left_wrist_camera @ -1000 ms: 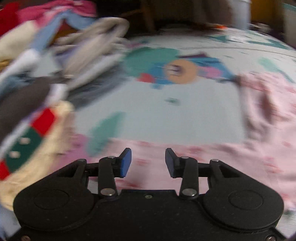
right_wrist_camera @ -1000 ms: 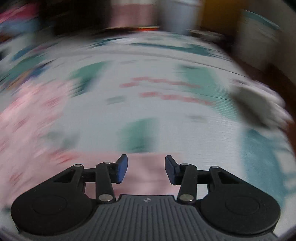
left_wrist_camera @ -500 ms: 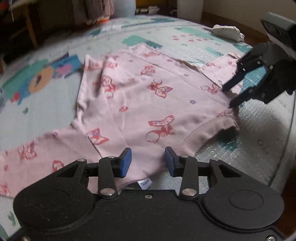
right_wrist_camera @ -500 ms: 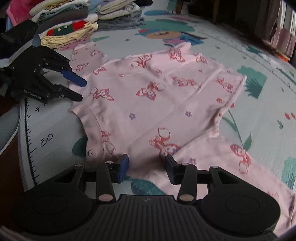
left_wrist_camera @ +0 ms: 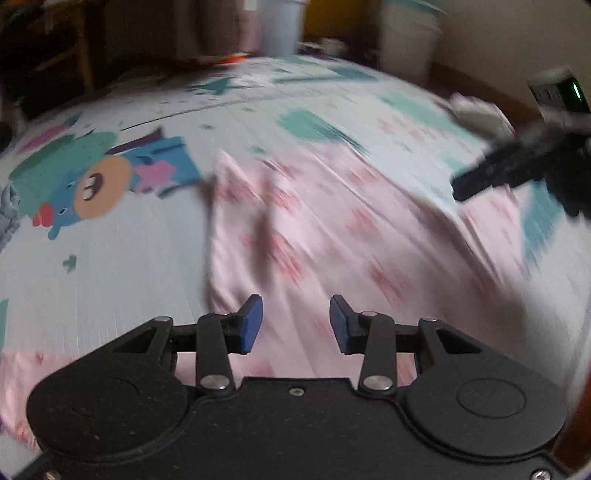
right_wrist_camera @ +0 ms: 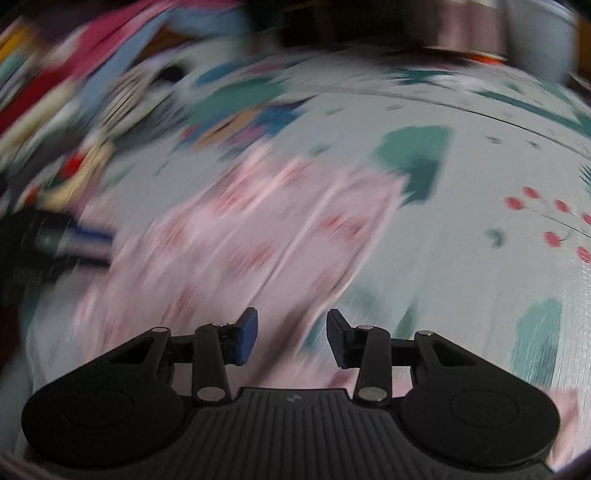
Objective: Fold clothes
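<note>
A pink shirt with red prints [left_wrist_camera: 351,229] lies spread flat on the play mat [left_wrist_camera: 110,266], smeared by motion blur in both views. My left gripper [left_wrist_camera: 295,325] hangs over the shirt's near edge, open, with nothing between its blue pads. In the left wrist view the right gripper [left_wrist_camera: 495,177] shows at the right edge over the shirt's far side. My right gripper [right_wrist_camera: 291,336] hovers over the shirt [right_wrist_camera: 258,240]. Its jaws are closing slightly with a clear gap, and no cloth is pinched between them. The left gripper [right_wrist_camera: 59,243] shows at that view's left edge.
A pile of folded clothes [right_wrist_camera: 74,110] sits at the mat's far left in the right wrist view. A white crumpled item [left_wrist_camera: 476,114] lies near the mat's far right edge. Pale bins [left_wrist_camera: 280,26] and dark furniture stand behind the mat.
Both views have swung and gone blurry since half a second ago. In the left wrist view the cartoon bear on the mat has come into fuller view at the left. Both grippers stay empty.
</note>
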Available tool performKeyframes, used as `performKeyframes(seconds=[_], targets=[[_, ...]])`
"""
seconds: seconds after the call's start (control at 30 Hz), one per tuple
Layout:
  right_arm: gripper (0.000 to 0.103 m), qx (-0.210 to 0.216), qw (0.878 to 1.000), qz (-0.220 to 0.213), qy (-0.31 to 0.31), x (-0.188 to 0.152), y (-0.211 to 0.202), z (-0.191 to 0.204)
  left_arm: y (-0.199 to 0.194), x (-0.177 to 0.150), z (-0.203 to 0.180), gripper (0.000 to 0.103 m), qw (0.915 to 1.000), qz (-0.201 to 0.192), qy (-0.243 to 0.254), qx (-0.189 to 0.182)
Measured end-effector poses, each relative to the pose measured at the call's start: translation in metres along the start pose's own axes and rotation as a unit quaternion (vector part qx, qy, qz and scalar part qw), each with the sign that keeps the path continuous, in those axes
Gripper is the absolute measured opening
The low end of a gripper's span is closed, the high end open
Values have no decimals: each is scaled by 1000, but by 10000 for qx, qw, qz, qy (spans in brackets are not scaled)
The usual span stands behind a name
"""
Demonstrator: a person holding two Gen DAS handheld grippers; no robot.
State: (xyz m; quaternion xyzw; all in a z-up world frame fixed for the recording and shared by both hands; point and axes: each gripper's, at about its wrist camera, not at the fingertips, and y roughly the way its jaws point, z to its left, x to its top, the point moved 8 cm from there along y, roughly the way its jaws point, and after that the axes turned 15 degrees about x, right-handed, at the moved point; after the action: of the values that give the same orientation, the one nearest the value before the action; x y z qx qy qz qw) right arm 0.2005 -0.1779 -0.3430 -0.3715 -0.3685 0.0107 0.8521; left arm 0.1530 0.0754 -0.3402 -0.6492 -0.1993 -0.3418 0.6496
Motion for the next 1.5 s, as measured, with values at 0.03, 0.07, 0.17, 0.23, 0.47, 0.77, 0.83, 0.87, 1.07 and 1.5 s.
performKeyframes(seconds=[0.03,0.07,0.17,0.23,0.47,0.77,0.83,0.87,1.07,1.5], targets=[[42,-76,9998,-112,158,14,5,-12,15,13,7,38,9998,27,-217,13],[42,-154,9993,-195,295,27,11,-24,29,24,14,38,9993,49,-364,43],[42,-434,9980,-185,419,60,38,-52,69,50,31,37,9974,143,-701,83],[42,-645,9969,-158,411,75,52,-68,89,65,40,37,9960,201,-866,102],[42,-1087,9896,-331,884,86,71,-104,132,94,45,37,9913,564,-1167,-242],[2,-1034,9941,-155,292,84,83,-83,134,104,29,5,9941,509,-895,-328],[2,-1409,9878,-546,367,87,65,-89,125,107,52,5,9881,380,-1451,-345],[2,-1640,9828,-701,483,87,56,-95,124,105,65,5,9855,370,-1639,-214],[8,-1744,9817,-669,375,84,56,-100,136,80,124,41,9784,573,-1769,905],[36,-2161,9725,349,-800,94,100,-83,117,58,56,38,9982,184,261,512]])
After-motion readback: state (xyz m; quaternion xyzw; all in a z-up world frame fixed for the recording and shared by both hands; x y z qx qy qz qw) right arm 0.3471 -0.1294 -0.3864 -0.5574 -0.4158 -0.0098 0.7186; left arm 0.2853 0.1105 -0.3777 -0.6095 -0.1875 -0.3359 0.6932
